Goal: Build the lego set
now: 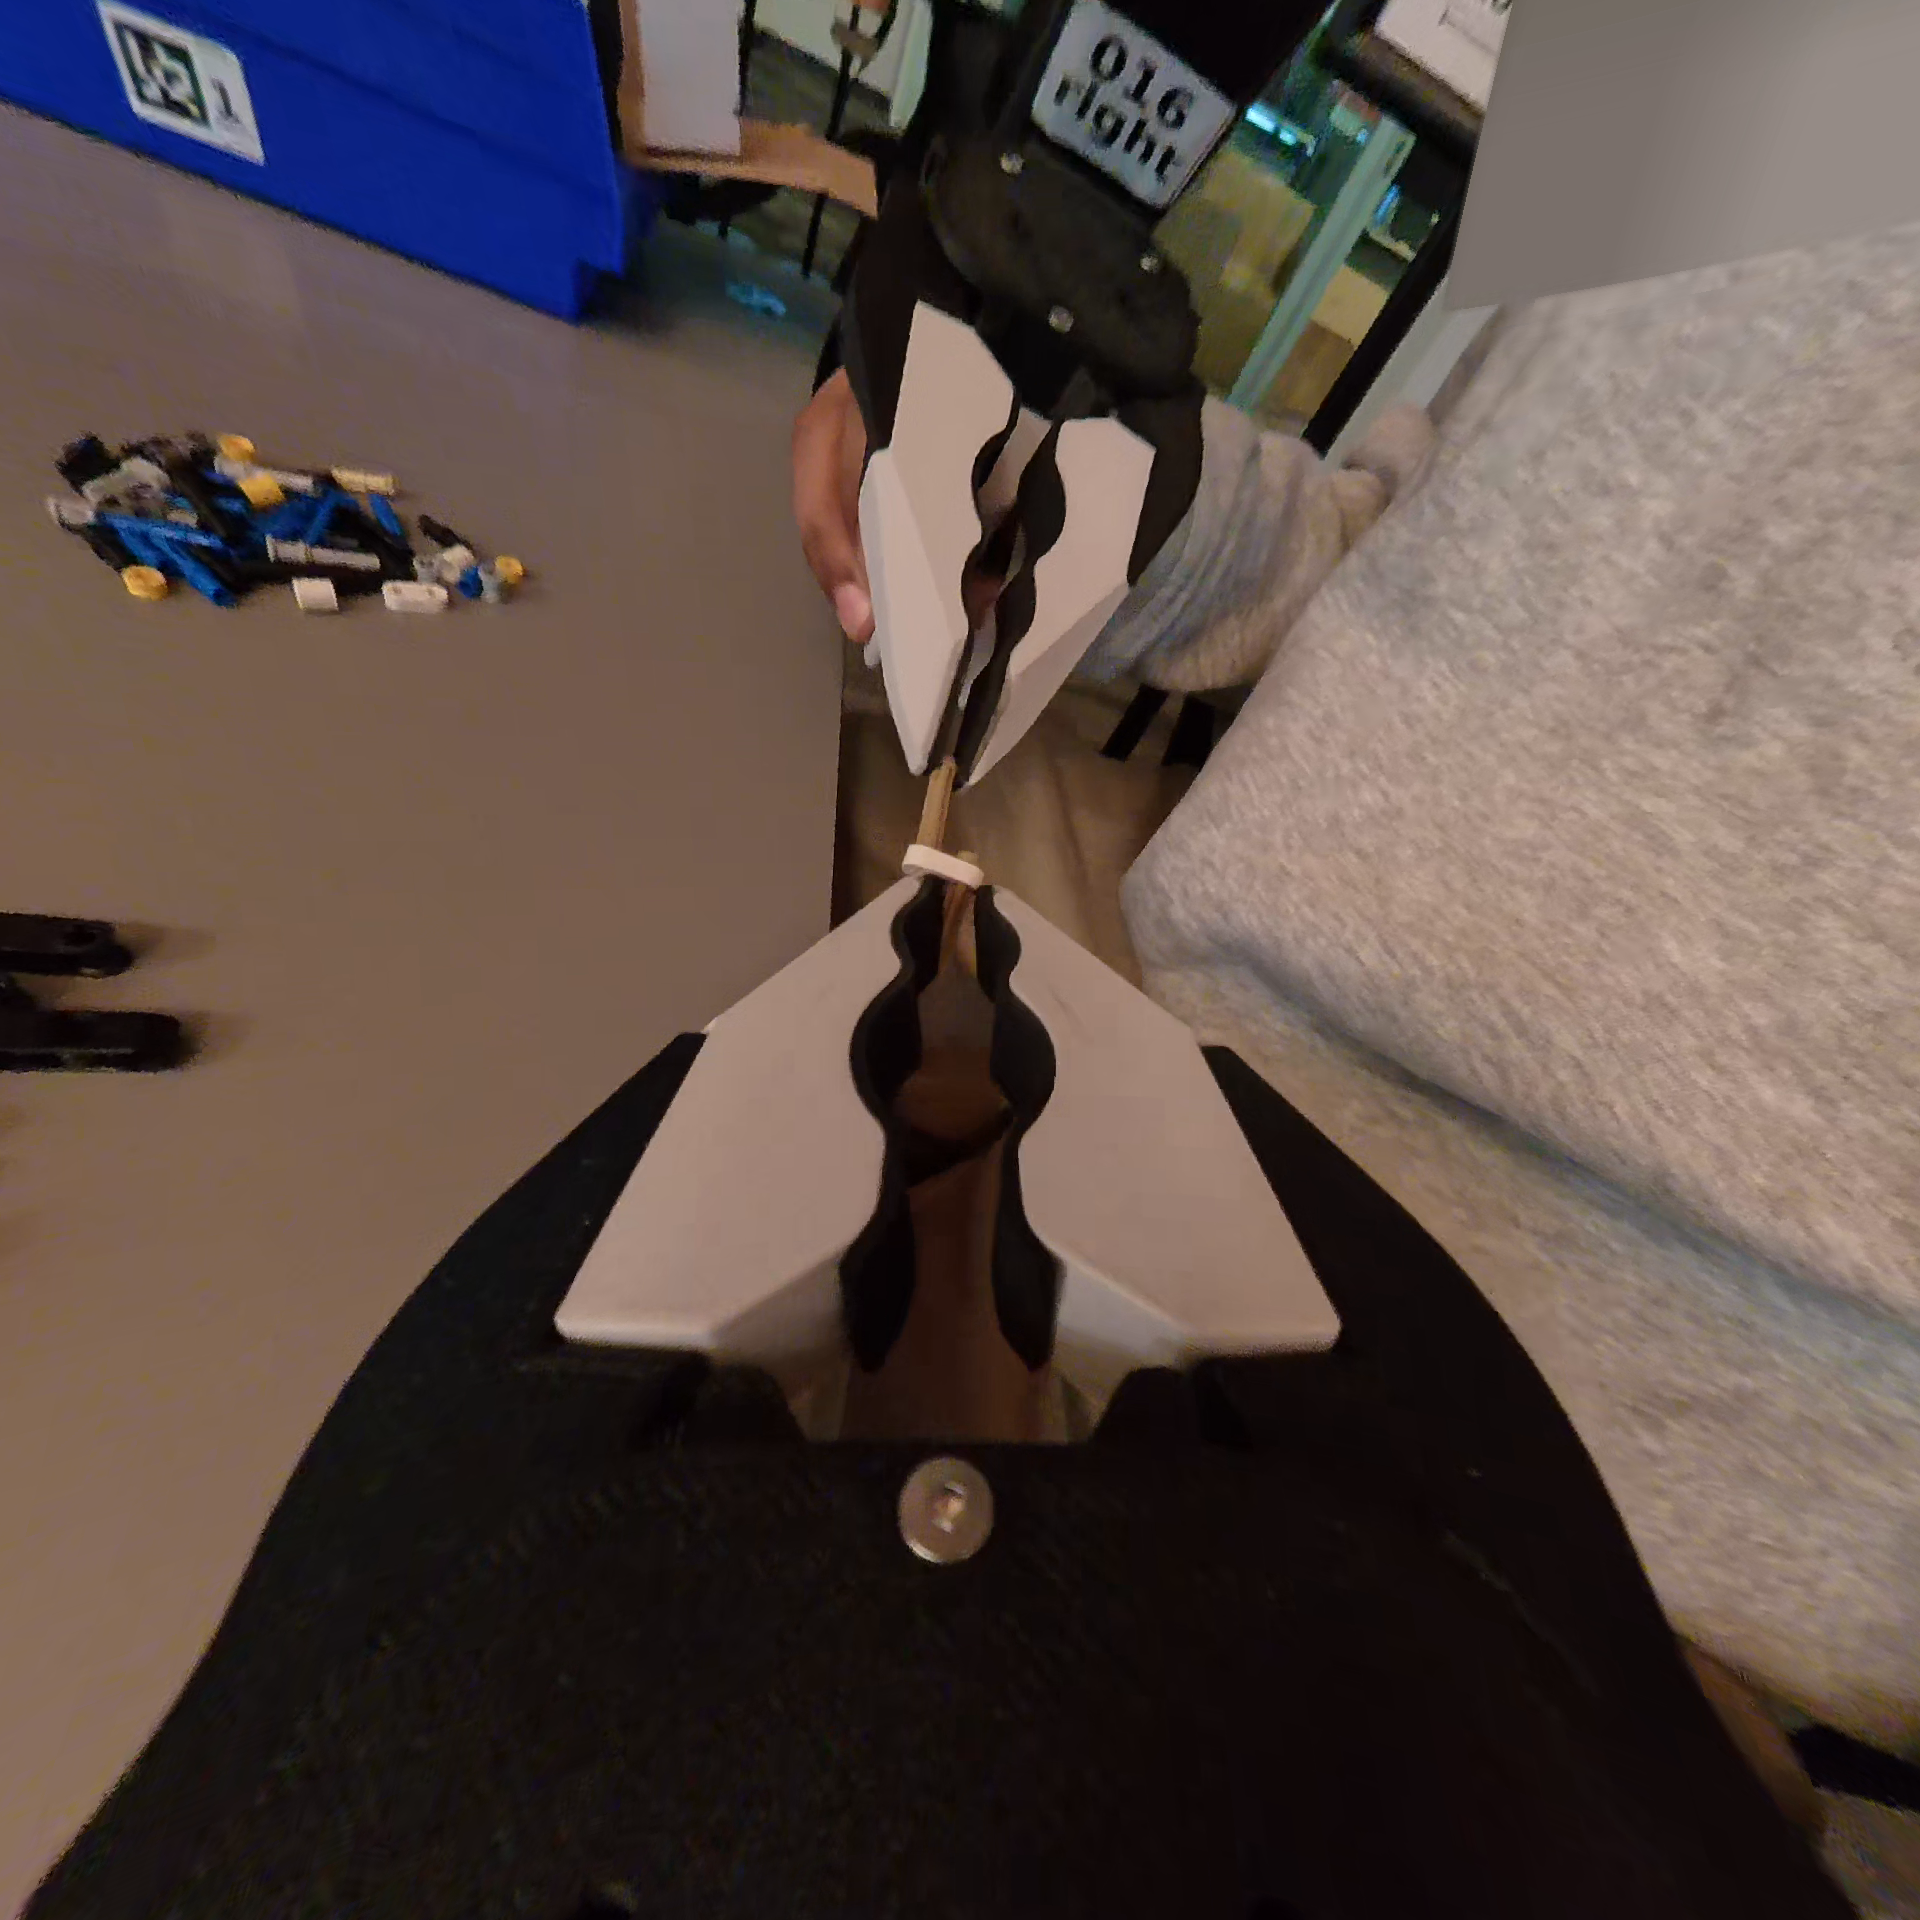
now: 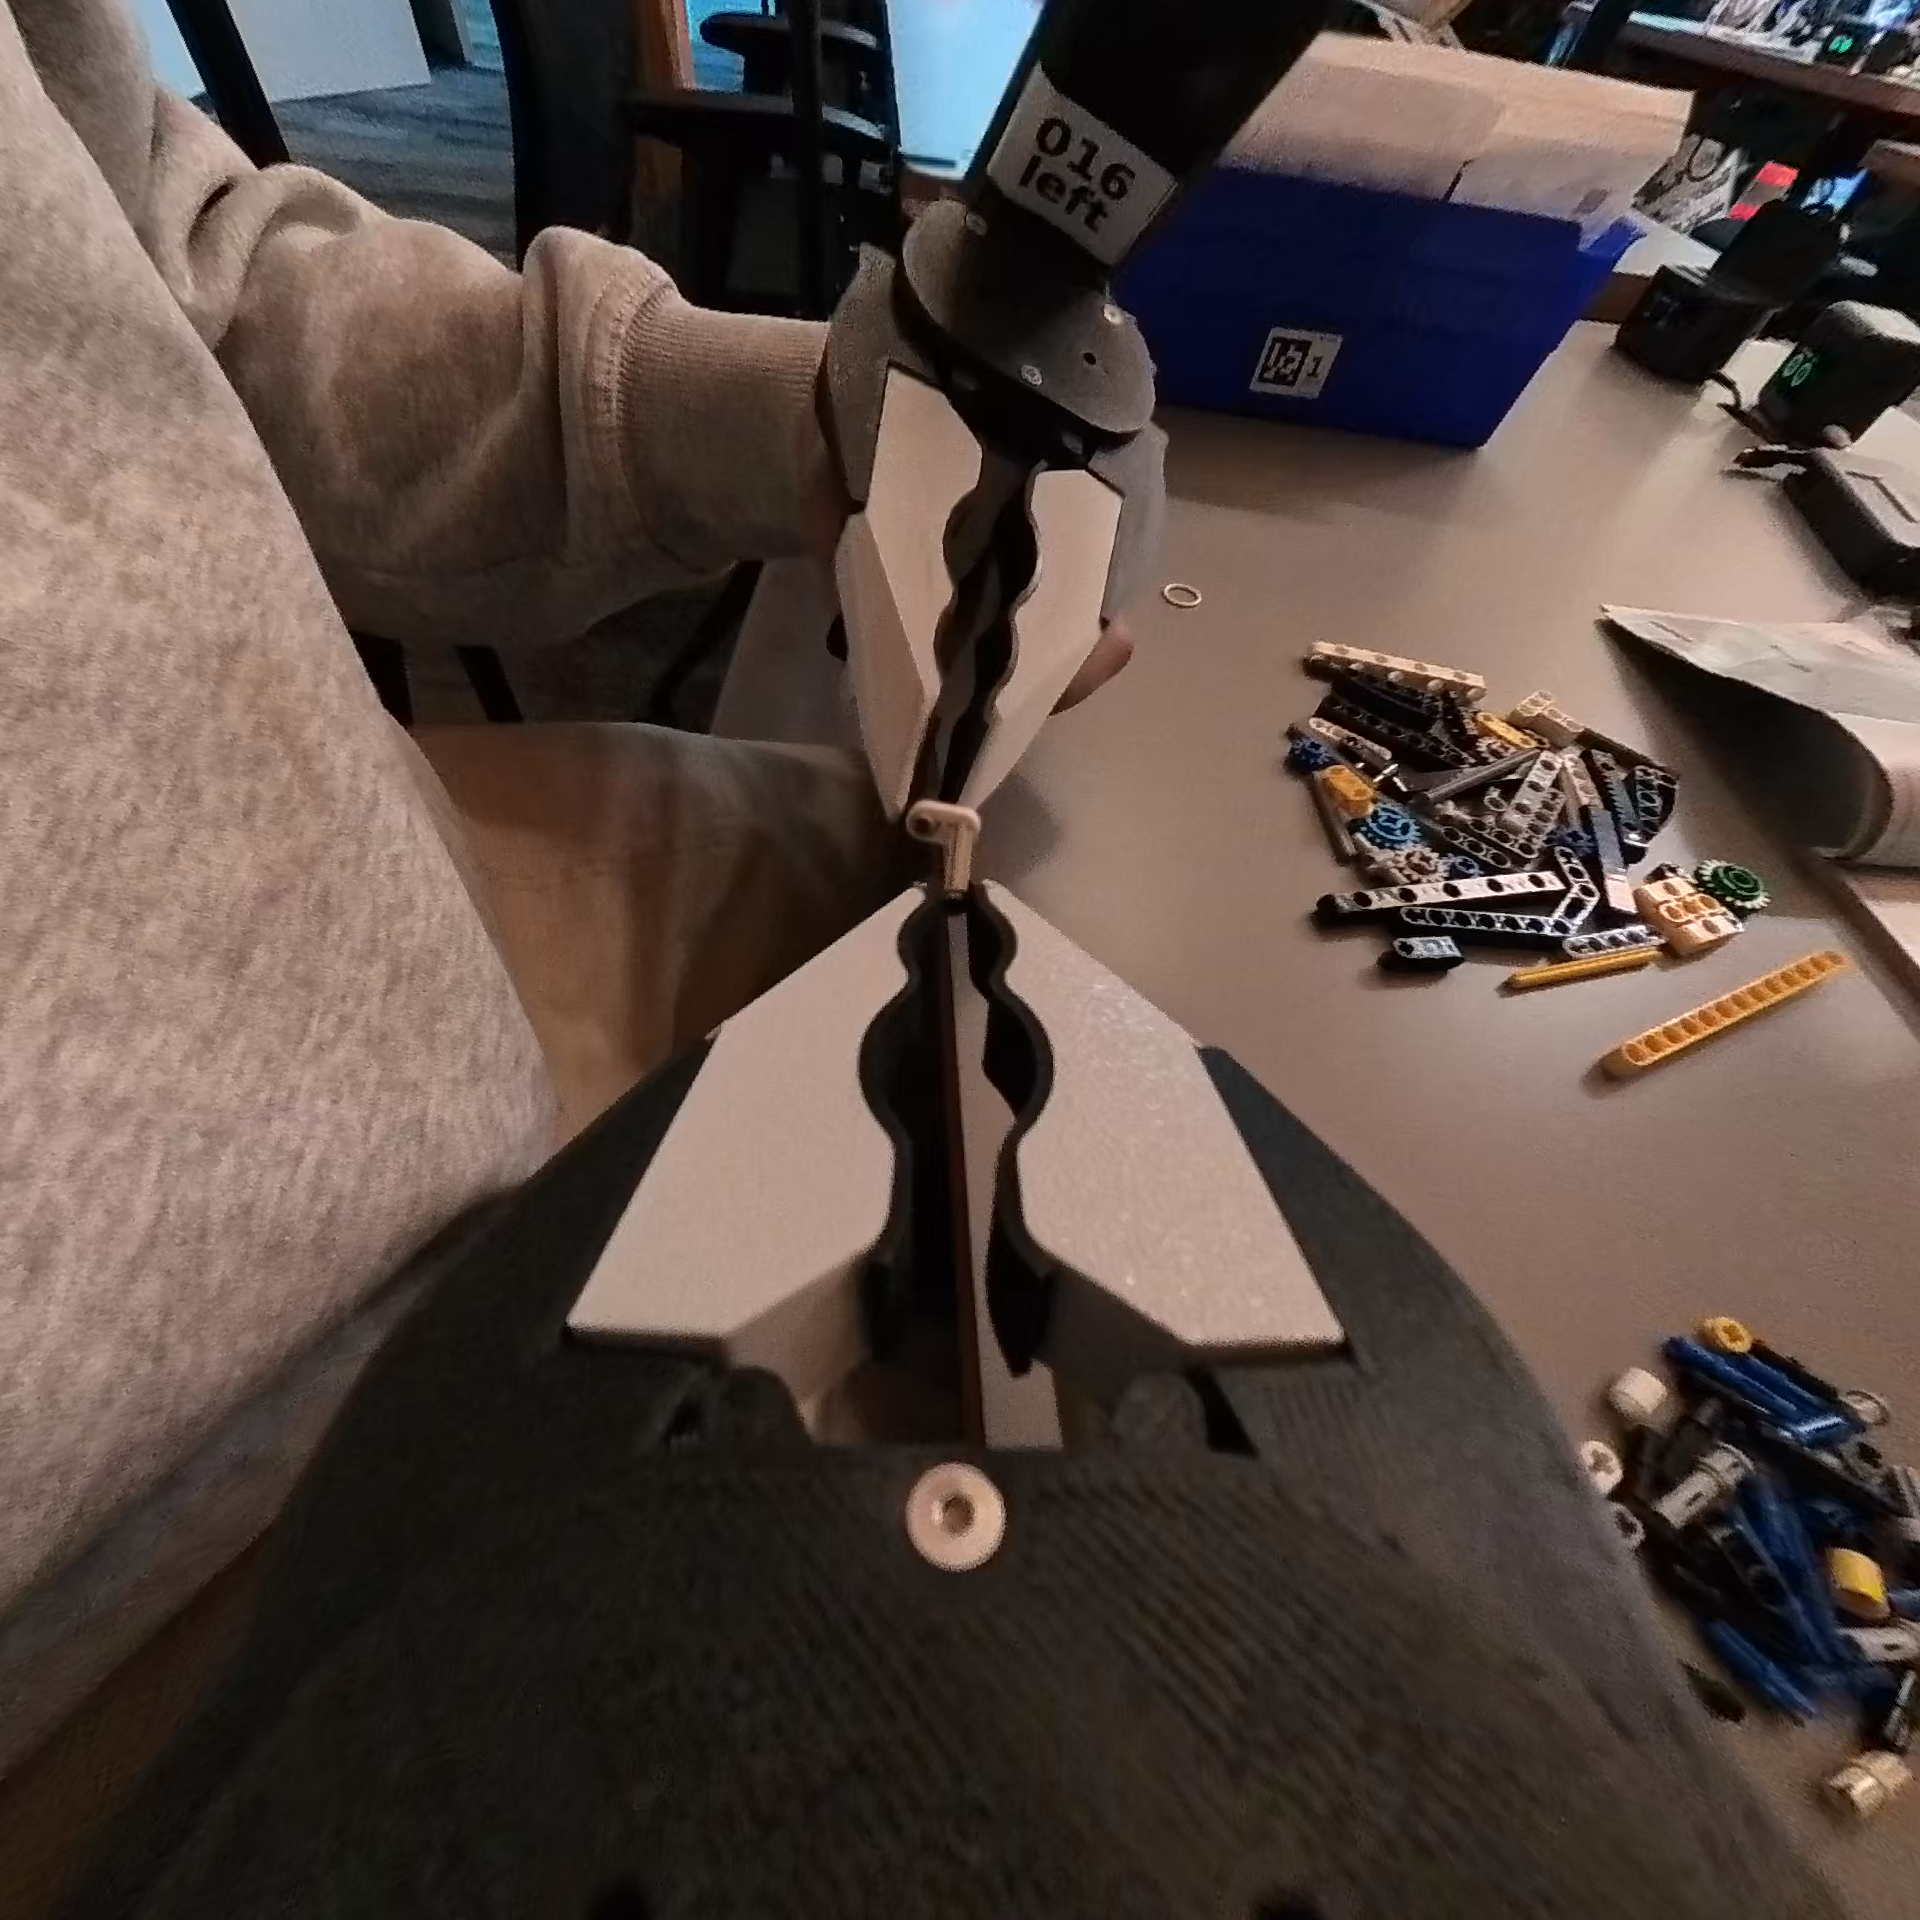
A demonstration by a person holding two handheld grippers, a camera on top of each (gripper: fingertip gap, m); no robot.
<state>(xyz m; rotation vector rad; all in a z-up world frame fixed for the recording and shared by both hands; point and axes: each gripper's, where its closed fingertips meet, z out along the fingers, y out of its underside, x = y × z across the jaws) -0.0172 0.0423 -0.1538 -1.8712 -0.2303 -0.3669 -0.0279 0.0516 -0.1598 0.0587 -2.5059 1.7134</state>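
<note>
My left gripper [image 1: 940, 906] is shut on a small white connector piece [image 1: 942, 864], held in the air past the table edge, above the person's lap. My right gripper [image 1: 948, 774] comes in from above, tip to tip with the left one, and is shut on a thin tan pin [image 1: 935, 816] that runs into the white piece. In the right wrist view, my right gripper [image 2: 951, 902] grips the pin [image 2: 954, 868] just under the white piece [image 2: 940, 821], which sits at the left gripper's tips [image 2: 935, 802]. A hand holds each gripper.
Piles of blue, black, grey and yellow lego parts lie on the brown table [image 2: 1299, 1143]: one pile [image 2: 1507, 810], another [image 2: 1787, 1507], one in the left wrist view [image 1: 281, 520]. A long yellow beam [image 2: 1725, 1013], a booklet [image 2: 1787, 727] and a blue bin [image 2: 1351, 301] are nearby. Less than 4 cm separates the two grippers' tips.
</note>
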